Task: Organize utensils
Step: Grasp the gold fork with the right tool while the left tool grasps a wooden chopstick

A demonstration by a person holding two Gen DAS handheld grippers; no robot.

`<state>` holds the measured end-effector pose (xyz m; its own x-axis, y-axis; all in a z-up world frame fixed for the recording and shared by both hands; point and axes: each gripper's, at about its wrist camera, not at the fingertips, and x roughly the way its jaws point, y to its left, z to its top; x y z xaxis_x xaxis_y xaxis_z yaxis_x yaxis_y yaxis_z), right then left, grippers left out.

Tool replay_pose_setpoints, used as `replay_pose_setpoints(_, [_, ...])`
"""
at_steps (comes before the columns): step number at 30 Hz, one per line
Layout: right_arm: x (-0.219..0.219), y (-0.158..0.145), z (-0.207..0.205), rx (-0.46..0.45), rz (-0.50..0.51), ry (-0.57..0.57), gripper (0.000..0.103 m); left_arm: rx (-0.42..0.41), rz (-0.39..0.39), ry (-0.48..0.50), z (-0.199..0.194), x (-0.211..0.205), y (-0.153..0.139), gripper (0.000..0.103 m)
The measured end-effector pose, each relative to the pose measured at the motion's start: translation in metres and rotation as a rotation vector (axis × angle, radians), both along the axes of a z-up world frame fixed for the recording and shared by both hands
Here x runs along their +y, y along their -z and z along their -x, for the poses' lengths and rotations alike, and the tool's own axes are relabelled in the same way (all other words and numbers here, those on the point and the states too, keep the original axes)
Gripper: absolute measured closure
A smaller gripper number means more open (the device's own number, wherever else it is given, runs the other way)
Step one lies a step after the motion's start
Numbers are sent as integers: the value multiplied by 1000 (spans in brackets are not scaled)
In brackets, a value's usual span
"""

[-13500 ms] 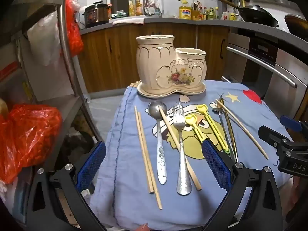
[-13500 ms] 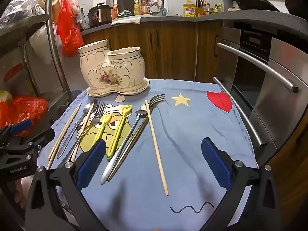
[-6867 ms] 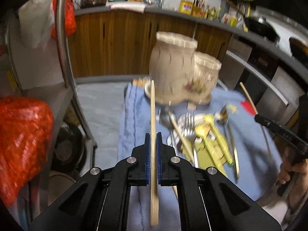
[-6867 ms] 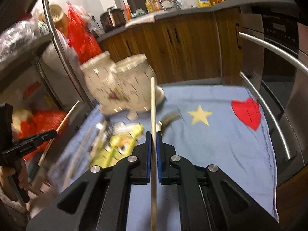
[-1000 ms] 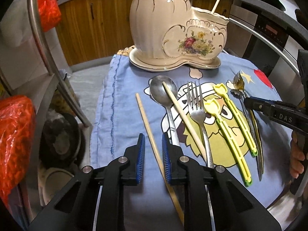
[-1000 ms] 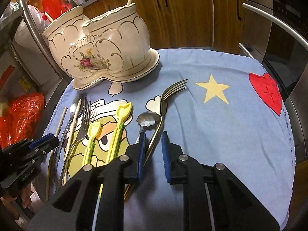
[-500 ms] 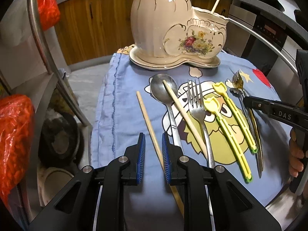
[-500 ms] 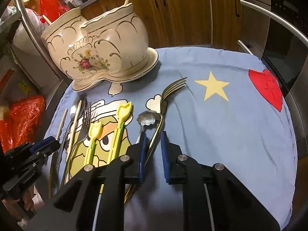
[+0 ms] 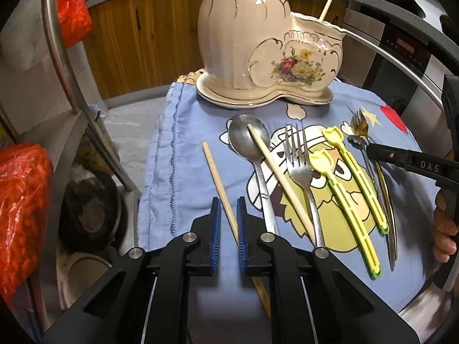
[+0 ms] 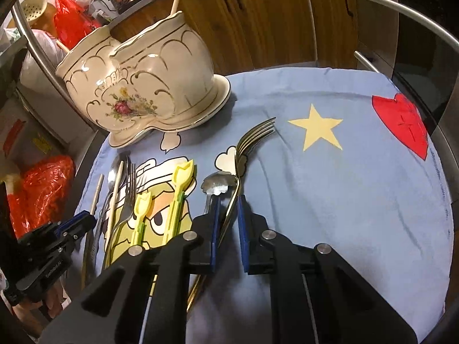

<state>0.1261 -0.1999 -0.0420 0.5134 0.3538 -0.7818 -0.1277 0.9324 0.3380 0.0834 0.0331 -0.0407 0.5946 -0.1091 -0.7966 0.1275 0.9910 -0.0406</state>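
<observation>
I am holding the left gripper (image 9: 228, 215) low over the blue cloth (image 9: 183, 177), jaws parted narrowly and straddling a loose chopstick (image 9: 217, 179), pads not yet pressing it. My right gripper (image 10: 228, 215) is likewise slightly open, bracketing the gold fork (image 10: 243, 154) handle beside the small spoon (image 10: 216, 185). The holder (image 9: 258, 46) is standing at the cloth's far edge, one chopstick leaning out of each pot. A spoon (image 9: 252, 149), fork (image 9: 299, 169) and yellow tongs (image 9: 341, 189) are lying between the grippers.
</observation>
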Motion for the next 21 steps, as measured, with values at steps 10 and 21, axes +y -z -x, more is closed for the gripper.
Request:
replay_pose_setpoints(10, [-14,-6,2,29,-121,22,97,2,18,-2,0,5,0,94])
replay_pose_setpoints(21, [-23,-21,9,-45,-131,44,97,-3,61,1,3,12,-4,98])
